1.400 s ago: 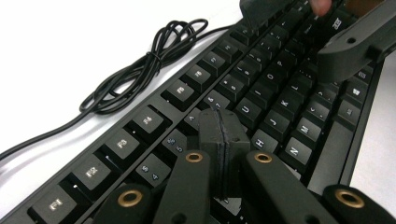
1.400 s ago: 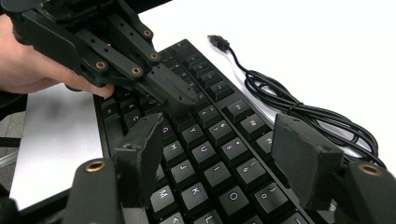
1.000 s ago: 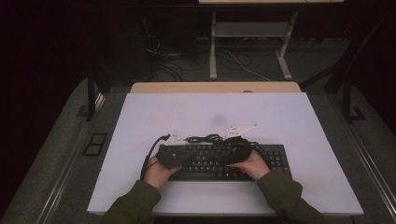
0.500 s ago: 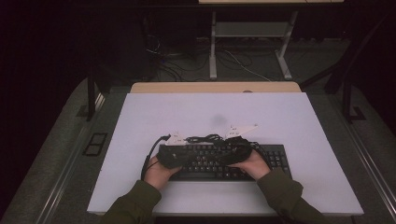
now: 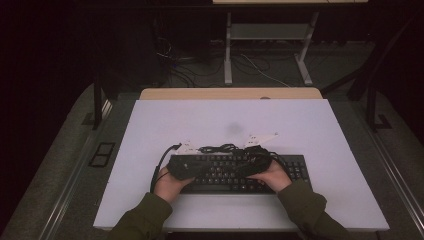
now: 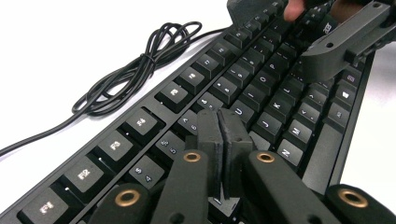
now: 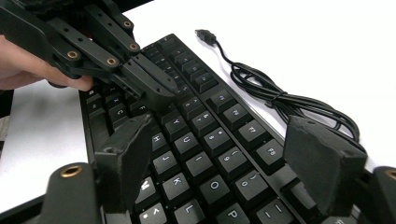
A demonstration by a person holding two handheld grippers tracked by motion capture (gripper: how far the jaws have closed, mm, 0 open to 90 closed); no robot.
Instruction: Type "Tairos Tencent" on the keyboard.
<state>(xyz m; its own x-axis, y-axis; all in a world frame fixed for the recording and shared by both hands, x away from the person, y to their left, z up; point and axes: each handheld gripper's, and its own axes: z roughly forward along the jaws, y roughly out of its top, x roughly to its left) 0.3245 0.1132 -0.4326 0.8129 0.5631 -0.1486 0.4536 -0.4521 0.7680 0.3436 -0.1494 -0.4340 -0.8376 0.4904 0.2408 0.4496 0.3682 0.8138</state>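
We've got both grippers low over the black keyboard on the white counter. Left gripper: fingers pressed together, nothing between, keys right under the tips. Right gripper: fingers just been opening, now wide apart, keys below the gap, nothing gripped. Cable lies beyond.

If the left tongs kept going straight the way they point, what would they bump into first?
Probably the keyboard: the shut left tongs sit low over its keys, aimed along the rows toward the right tongs. Depth is hard to judge, so those might come first.
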